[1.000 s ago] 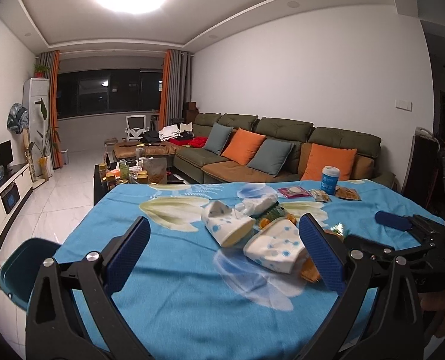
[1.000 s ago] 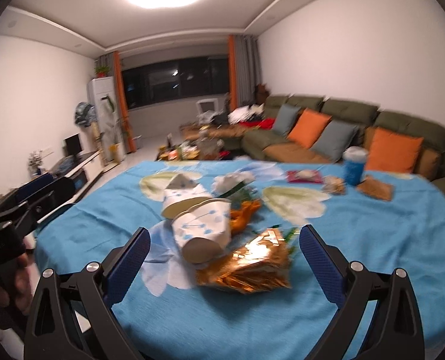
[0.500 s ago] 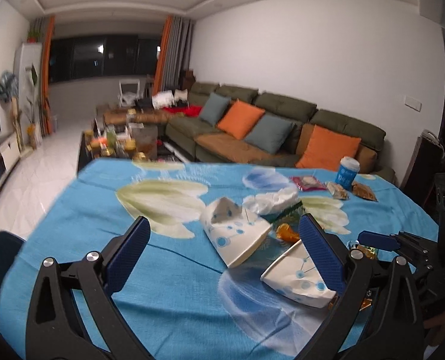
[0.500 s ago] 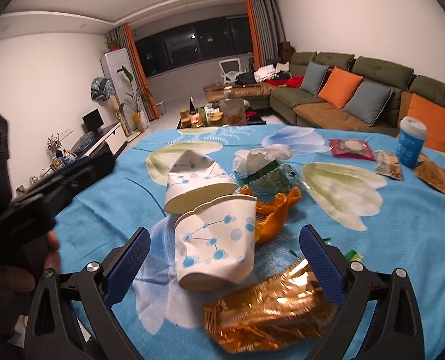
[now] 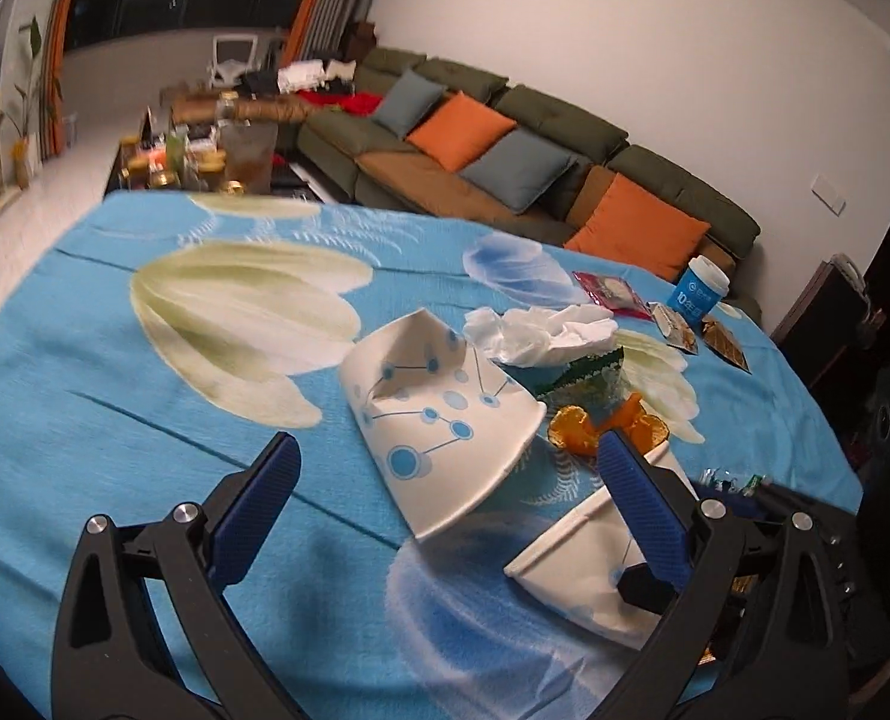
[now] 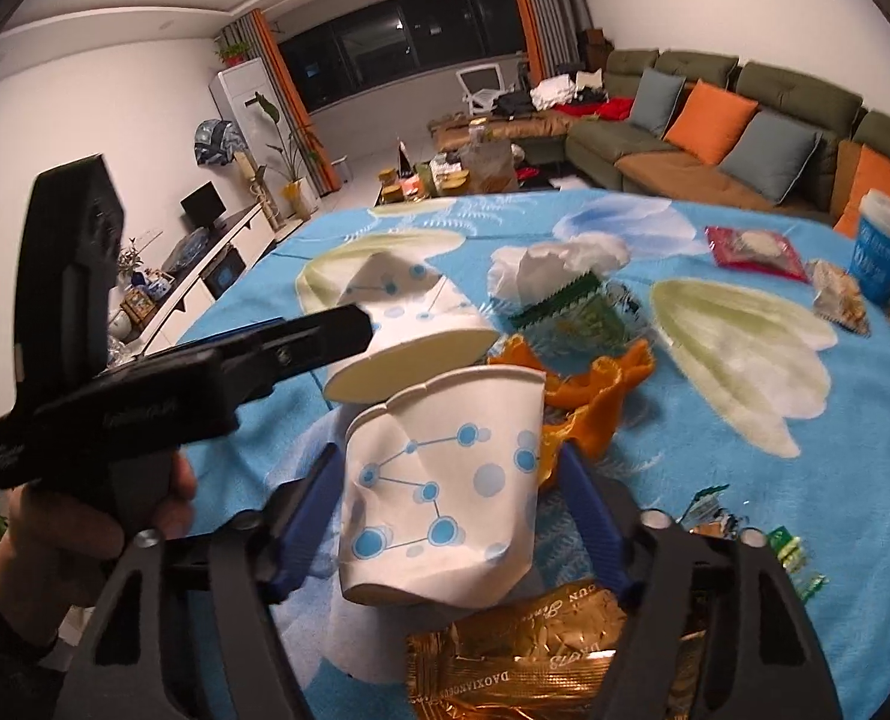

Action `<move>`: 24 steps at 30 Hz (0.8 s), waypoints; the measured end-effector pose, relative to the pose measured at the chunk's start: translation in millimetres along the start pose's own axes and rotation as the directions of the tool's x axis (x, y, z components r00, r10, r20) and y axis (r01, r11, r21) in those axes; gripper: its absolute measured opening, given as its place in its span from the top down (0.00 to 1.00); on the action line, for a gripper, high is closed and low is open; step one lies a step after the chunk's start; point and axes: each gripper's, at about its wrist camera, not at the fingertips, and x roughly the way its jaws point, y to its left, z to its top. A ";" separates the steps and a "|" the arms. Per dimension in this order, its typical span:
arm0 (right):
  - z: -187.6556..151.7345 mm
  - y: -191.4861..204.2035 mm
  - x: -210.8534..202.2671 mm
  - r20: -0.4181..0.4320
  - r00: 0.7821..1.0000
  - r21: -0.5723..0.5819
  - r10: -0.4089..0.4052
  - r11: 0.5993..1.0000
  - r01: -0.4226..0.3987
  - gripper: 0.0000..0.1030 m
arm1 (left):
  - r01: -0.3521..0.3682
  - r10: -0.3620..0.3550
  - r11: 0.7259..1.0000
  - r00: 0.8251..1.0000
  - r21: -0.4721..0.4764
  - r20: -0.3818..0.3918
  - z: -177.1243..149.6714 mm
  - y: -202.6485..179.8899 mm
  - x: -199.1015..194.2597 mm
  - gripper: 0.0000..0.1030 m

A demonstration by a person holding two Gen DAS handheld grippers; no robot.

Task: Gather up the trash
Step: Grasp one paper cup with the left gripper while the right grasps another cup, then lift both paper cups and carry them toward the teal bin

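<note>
Two crushed white paper cups with blue dots lie on the blue flowered tablecloth [image 5: 115, 420]. My left gripper [image 5: 445, 480] is open, its fingers on either side of the far cup [image 5: 439, 414]. My right gripper [image 6: 445, 510] is closing around the near cup [image 6: 445, 480], its blue pads touching the cup's sides; that cup also shows in the left wrist view [image 5: 589, 576]. Behind the cups lie a crumpled tissue [image 5: 541, 330], a green wrapper [image 6: 571, 312], orange peel [image 6: 595, 384] and a gold foil wrapper [image 6: 517, 654].
A blue lidded cup [image 6: 880, 252], a red packet [image 6: 751, 246] and snack packets [image 5: 703, 330] lie at the table's far right. Small wrappers [image 6: 745, 528] lie to the right. A sofa with cushions [image 5: 505, 138] and a cluttered coffee table [image 5: 205, 156] stand beyond.
Both grippers have moved forward and down toward the cups. The right gripper's fingers have narrowed around the near cup. The left gripper has come up to the far cup.
</note>
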 end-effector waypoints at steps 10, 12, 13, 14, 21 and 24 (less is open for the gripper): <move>-1.0 -4.3 -7.7 -0.011 0.999 0.024 0.034 0.999 -0.033 0.64 | 0.115 -0.132 0.983 0.984 -0.146 -0.117 0.5 13.3 38.4 0.24; -2.0 -3.8 -10.4 -0.005 0.999 0.025 0.037 0.999 -0.037 0.67 | 0.102 -0.118 0.984 0.987 -0.149 -0.105 1.1 14.7 41.8 0.40; -2.5 -3.6 -12.5 0.000 0.999 0.026 0.038 0.999 -0.038 0.70 | 0.112 -0.130 0.980 0.986 -0.163 -0.105 1.5 16.6 43.7 0.40; -2.4 -3.6 -13.2 0.002 0.999 0.026 0.040 0.999 -0.040 0.71 | 0.125 -0.146 0.976 0.984 -0.180 -0.104 1.6 18.4 45.3 0.41; -4.3 3.7 -23.6 0.023 0.998 0.024 0.050 0.998 -0.051 0.77 | 0.173 -0.197 0.953 0.978 -0.248 -0.074 -0.3 24.9 51.2 0.45; -6.5 7.6 -28.5 0.032 0.998 0.019 0.049 0.999 -0.050 0.80 | 0.182 -0.199 0.952 0.979 -0.246 -0.043 1.4 23.4 47.2 0.48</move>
